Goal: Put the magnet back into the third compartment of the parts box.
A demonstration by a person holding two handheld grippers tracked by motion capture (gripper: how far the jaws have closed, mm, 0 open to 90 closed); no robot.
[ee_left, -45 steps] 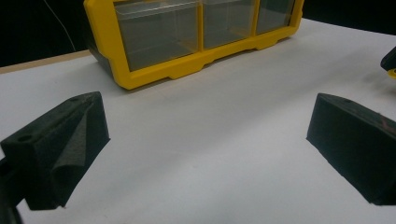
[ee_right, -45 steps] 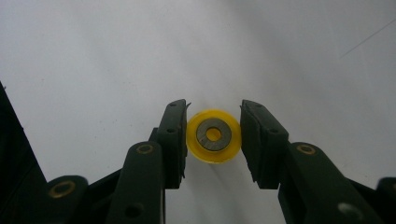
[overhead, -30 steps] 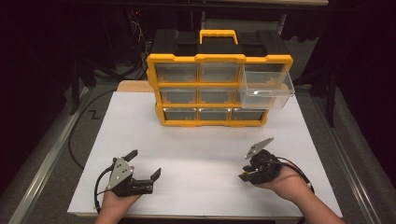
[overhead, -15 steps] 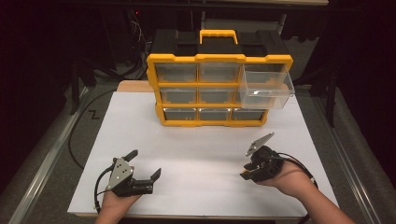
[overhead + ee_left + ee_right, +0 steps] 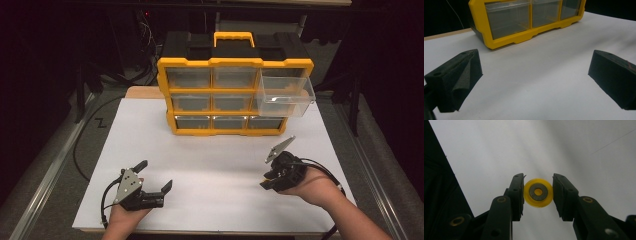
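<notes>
Right gripper point(image 5: 538, 192) clasps a yellow wheel point(image 5: 538, 192) over the white tabletop point(image 5: 499, 150).

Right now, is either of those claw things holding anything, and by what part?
The right gripper clasps a small yellow disc by its rim, a jaw on either side. The left gripper is open, holding nothing.

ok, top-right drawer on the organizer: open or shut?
Open. The clear top-right drawer juts forward of the yellow organizer frame, while the other drawers sit flush. Its contents cannot be told.
</notes>
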